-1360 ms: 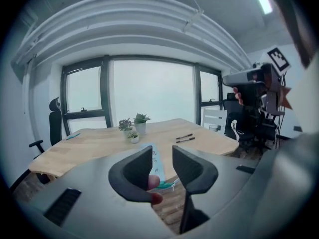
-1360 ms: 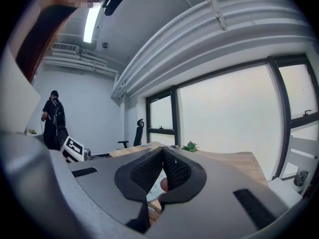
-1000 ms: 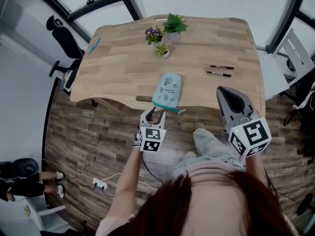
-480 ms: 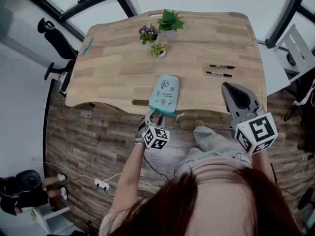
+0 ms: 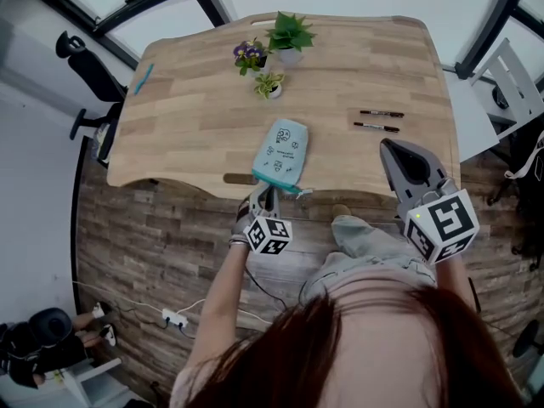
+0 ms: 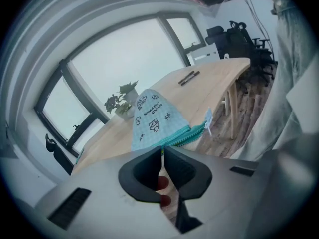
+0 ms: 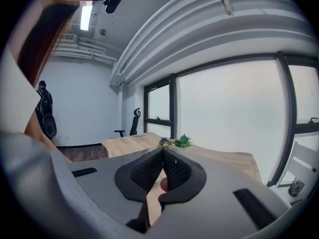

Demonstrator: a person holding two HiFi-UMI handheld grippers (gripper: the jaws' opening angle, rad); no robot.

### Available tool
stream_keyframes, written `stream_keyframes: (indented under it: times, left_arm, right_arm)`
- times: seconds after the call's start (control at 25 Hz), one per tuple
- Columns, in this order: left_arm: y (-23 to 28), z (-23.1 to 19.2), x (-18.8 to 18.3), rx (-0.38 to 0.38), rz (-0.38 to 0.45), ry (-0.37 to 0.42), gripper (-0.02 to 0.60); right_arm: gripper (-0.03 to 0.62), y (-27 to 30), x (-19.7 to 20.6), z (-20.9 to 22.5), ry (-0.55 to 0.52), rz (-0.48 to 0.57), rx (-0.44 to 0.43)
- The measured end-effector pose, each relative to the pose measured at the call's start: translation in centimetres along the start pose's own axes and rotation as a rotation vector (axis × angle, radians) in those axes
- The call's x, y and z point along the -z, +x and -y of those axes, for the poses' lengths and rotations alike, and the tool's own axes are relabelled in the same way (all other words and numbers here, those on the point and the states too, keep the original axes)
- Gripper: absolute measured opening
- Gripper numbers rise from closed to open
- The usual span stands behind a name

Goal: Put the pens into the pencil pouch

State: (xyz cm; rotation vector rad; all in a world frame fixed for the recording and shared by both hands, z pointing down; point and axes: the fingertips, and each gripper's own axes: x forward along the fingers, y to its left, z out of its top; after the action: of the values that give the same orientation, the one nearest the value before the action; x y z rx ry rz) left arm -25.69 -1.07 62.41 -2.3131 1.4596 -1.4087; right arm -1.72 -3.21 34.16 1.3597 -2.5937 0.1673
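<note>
While both pens are lying on the far right of the table, outside the pouch, the task is only beginning. The left gripper is pinching the pouch's near edge. Its jaws have just been closing; a second ago they were standing open there. The right gripper is waiting closed and empty at the near right.
</note>
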Motion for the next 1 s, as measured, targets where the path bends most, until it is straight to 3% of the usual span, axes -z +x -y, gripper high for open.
stream_keyframes:
  times: [0.12,0.24,0.44,0.88,1.0]
  left_arm:
    - [0.3,-0.4,-1.3,0.0,0.019,0.002,0.022]
    - [0.7,0.0,-1.9,0.057,0.015,0.03,0.117]
    - [0.5,0.1,-1.6,0.107,0.004,0.12,0.165]
    - [2.1,0.0,-0.6,0.176,-0.053,0.341,0.176]
    - [2.6,0.0,-1.2,0.183,-0.045,0.365,0.115]
  right_arm:
    - [0.0,0.2,0.1,0.0,0.01,-0.001,-0.001]
    - [0.0,0.3,0.3,-0.1,0.017,0.001,-0.004]
    - [0.0,0.2,0.5,0.1,0.031,0.001,0.0]
    - [0.0,-0.1,1.2,1.1,0.049,-0.01,0.014]
    - [0.0,-0.2,1.3,1.5,0.055,-0.011,0.024]
